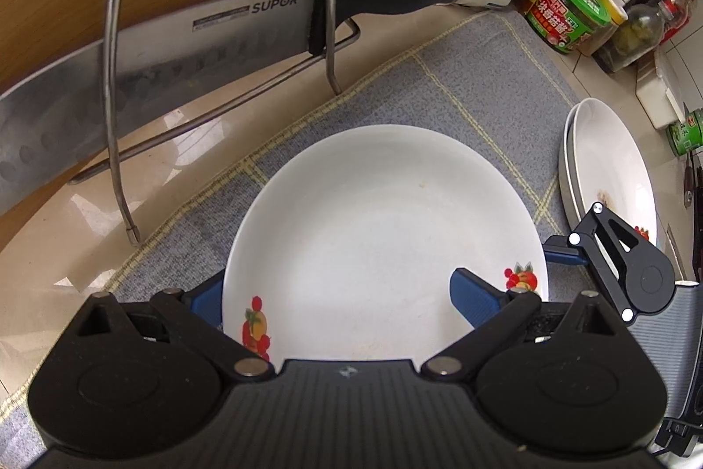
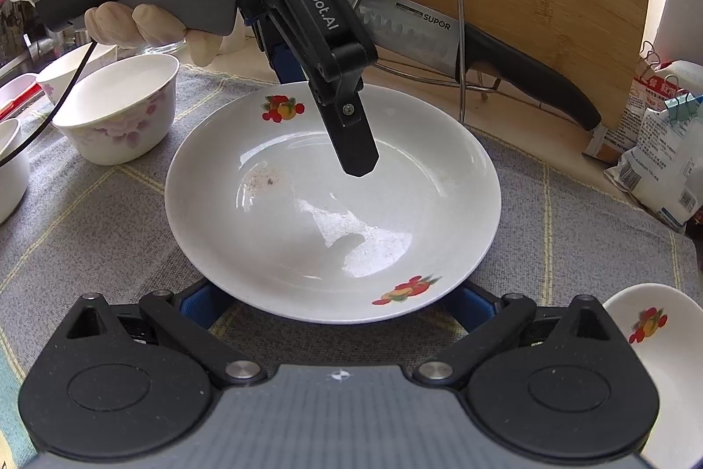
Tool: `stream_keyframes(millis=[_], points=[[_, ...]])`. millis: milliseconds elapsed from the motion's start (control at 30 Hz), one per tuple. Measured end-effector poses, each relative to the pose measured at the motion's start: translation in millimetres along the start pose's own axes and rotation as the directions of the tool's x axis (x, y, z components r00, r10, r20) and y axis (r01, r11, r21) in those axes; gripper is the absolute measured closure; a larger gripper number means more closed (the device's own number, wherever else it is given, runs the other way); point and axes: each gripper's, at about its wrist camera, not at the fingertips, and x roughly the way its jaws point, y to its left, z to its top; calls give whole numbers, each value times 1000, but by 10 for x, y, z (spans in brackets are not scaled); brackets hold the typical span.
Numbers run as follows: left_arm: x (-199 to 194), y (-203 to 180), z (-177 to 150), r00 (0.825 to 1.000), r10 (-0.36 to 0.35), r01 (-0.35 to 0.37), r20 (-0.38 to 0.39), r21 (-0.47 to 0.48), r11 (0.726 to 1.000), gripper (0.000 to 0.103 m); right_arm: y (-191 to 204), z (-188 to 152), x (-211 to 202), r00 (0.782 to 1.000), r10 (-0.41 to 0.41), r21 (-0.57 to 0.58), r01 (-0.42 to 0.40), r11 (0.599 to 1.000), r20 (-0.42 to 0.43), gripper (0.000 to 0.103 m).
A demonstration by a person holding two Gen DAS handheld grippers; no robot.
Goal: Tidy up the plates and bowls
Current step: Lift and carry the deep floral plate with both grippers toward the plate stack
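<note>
Left gripper (image 1: 338, 304): fingers spread wide, straddling the plate's (image 1: 386, 231) lower rim.
Right gripper (image 2: 338, 299): fingers spread, tips hidden under plate's near edge; grip unclear.

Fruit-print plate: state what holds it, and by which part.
Nothing grips the plate. The left gripper straddles its rim with its jaws wide, pressing nothing. The right gripper is open at the opposite rim.
</note>
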Motion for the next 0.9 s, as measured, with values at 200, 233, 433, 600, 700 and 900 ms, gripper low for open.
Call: stream_keyframes(millis=[200,233,433,600,700,900], points=[[26,22,29,1000,-12,12,-4,-15,1000,4,7,0,-2,1000,-4,-23,5,1000,13,0],[25,30,30,1000,-13,13,-5,-17,1000,4,12,3,-4,1000,-3,-28,3,1000,16,0],[36,23,47,1000,-12,12,-10,-18,1000,4,-6,1,-9,1000,12,-28,-11,1000,18,0],[39,21,45,1000,-13,13,-12,-8,1000,4,-23,-3,-27,999,28,-19,-28,999,22,0],[47,12,53,1000,-13,13,-14,7,1000,4,-40,2,-20,999,39,-11,-39,999,23,0],[65,-2,81,1000,-11,11,-18,19,1000,4,-40,10,2,999,49,6,-49,999,22,0]])
